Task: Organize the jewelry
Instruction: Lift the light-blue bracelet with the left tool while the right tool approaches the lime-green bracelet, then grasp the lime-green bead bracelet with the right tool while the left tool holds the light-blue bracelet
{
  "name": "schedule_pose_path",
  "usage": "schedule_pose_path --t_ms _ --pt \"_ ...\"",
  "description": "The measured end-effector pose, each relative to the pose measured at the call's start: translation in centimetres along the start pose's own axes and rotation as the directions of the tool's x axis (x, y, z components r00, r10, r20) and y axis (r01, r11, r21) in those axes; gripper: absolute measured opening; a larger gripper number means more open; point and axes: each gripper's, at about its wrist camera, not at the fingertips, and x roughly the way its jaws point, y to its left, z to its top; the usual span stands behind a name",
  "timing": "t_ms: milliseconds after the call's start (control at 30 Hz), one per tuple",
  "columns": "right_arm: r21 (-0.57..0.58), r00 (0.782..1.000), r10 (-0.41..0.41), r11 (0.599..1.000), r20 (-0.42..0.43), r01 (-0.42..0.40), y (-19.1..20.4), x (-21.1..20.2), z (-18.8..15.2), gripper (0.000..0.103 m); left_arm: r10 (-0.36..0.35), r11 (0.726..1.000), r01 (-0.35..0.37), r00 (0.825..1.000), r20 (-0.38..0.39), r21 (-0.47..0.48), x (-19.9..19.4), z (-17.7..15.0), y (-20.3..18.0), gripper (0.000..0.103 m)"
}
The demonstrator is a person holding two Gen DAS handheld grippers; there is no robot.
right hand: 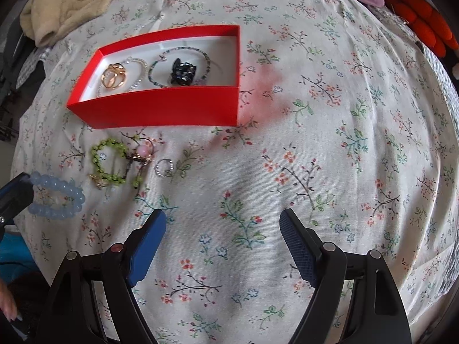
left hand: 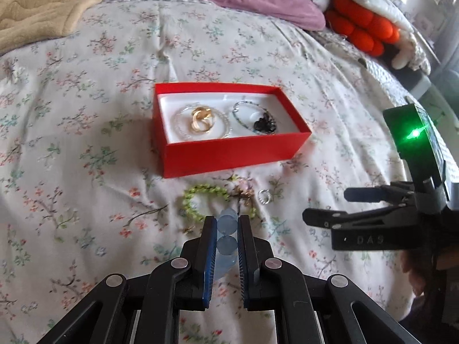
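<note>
Red box (left hand: 229,149) with gold rings (left hand: 201,119), beaded bracelets, black piece.

Lower beads of the blue bracelet (left hand: 226,230) hidden between the left hand-held gripper (left hand: 226,223) pads.

A blue bead bracelet (left hand: 226,229) is clamped between the pads of the left gripper (left hand: 226,225) above a floral sheet (left hand: 86,143). Beyond it a green bracelet (left hand: 200,200) and a small ring (left hand: 264,196) are seen lying before a red box (left hand: 229,149), in which gold rings (left hand: 200,120), beaded bracelets (left hand: 243,114) and a black piece (left hand: 264,123) are kept. The right gripper (left hand: 324,206) is seen at right, its jaws apart.
</note>
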Motion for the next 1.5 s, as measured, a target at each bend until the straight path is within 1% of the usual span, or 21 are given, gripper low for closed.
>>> schedule_pose_path --t_ms 100,267,367,433,467,500,533,567,600,633,667,833,933,1033,1100,1167,1200,1233,1300,1400,1500 --pt "-0.003 0.999 0.043 0.999 0.002 -0.043 0.8 0.3 0.4 0.084 0.026 0.999 -0.026 1.000 -0.012 -0.022 -0.2 -0.5 1.6 0.008" --pt "-0.002 0.991 0.131 0.991 0.015 -0.131 2.6 0.7 1.1 0.084 0.113 0.991 -0.115 0.993 -0.036 -0.061 0.3 -1.6 5.3 0.008" --pt "-0.023 0.985 0.169 0.985 0.037 -0.168 4.2 0.8 1.6 0.084 0.144 0.986 -0.150 0.986 -0.082 -0.072 1.4 -2.1 7.4 0.009" --pt "-0.030 0.981 0.190 0.982 0.049 -0.188 5.0 1.0 2.2 0.083 0.162 0.981 -0.173 0.980 -0.112 -0.093 1.9 -2.4 8.6 0.017" --pt "-0.029 0.978 0.200 0.980 0.057 -0.199 5.3 1.1 2.5 0.083 0.164 0.979 -0.178 0.978 -0.128 -0.102 2.2 -2.6 9.1 0.028" --pt "-0.028 0.975 0.213 0.977 0.066 -0.212 5.8 1.2 2.9 0.082 0.164 0.977 -0.180 0.977 -0.135 -0.113 2.4 -2.6 9.6 0.034" --pt "-0.029 0.973 0.222 0.975 0.070 -0.220 6.0 1.3 3.1 0.078 0.163 0.976 -0.180 0.977 -0.140 -0.121 2.6 -2.6 9.9 0.034" --pt "-0.030 0.970 0.231 0.973 0.073 -0.229 6.3 1.5 3.5 0.069 0.159 0.976 -0.178 0.976 -0.145 -0.128 2.8 -2.6 10.2 0.034" --pt "-0.032 0.969 0.238 0.971 0.072 -0.236 6.5 1.7 3.8 0.065 0.153 0.975 -0.174 0.976 -0.153 -0.135 3.1 -2.6 10.4 0.034" --pt "-0.035 0.968 0.242 0.970 0.069 -0.240 6.8 2.0 4.0 0.056 0.150 0.976 -0.171 0.976 -0.157 -0.135 3.3 -2.6 10.5 0.034" --pt "-0.040 0.967 0.246 0.969 0.064 -0.244 7.2 2.4 4.4 0.050 0.145 0.977 -0.167 0.976 -0.162 -0.132 3.5 -2.6 10.5 0.034" --pt "-0.081 0.974 0.222 0.972 0.041 -0.219 8.2 4.2 5.2 0.038 0.148 0.981 -0.169 0.972 -0.184 -0.100 4.8 -2.7 10.2 0.034" --pt "-0.112 0.983 0.175 0.979 0.047 -0.169 8.8 5.0 5.6 0.034 0.169 0.981 -0.185 0.966 -0.193 -0.065 5.4 -2.7 9.8 0.034" --pt "-0.154 0.991 0.130 0.980 0.037 -0.123 9.5 5.9 5.9 0.029 0.196 0.979 -0.203 0.962 -0.189 -0.022 5.8 -2.9 9.2 0.034" --pt "-0.197 0.995 0.093 0.977 0.042 -0.083 10.2 6.3 5.8 0.026 0.212 0.977 -0.216 0.960 -0.182 0.000 5.9 -3.0 8.8 0.034" --pt "-0.233 0.997 0.064 0.971 0.051 -0.051 10.7 6.4 5.7 0.021 0.235 0.972 -0.235 0.957 -0.168 0.023 6.0 -3.2 8.3 0.033" --pt "-0.249 0.997 0.052 0.968 0.056 -0.037 11.0 6.4 5.6 0.019 0.252 0.968 -0.249 0.955 -0.159 0.040 6.1 -3.4 8.0 0.030" --pt "-0.261 0.997 0.046 0.965 0.060 -0.029 11.2 6.5 5.5 0.010 0.260 0.966 -0.255 0.953 -0.155 0.051 6.1 -3.4 7.6 0.027" --pt "-0.261 0.997 0.045 0.965 0.064 -0.027 11.3 6.5 5.5 0.008 0.251 0.968 -0.245 0.956 -0.155 0.055 6.1 -3.4 7.1 0.008" --pt "-0.234 0.995 0.060 0.971 0.075 -0.041 11.0 6.0 5.5 0.006 0.236 0.972 -0.235 0.960 -0.153 0.027 5.8 -3.4 7.0 0.008" --pt "-0.204 0.991 0.089 0.977 0.095 -0.069 10.5 5.0 5.3 0.006 0.197 0.980 -0.201 0.969 -0.150 -0.011 5.1 -3.4 7.0 0.008"
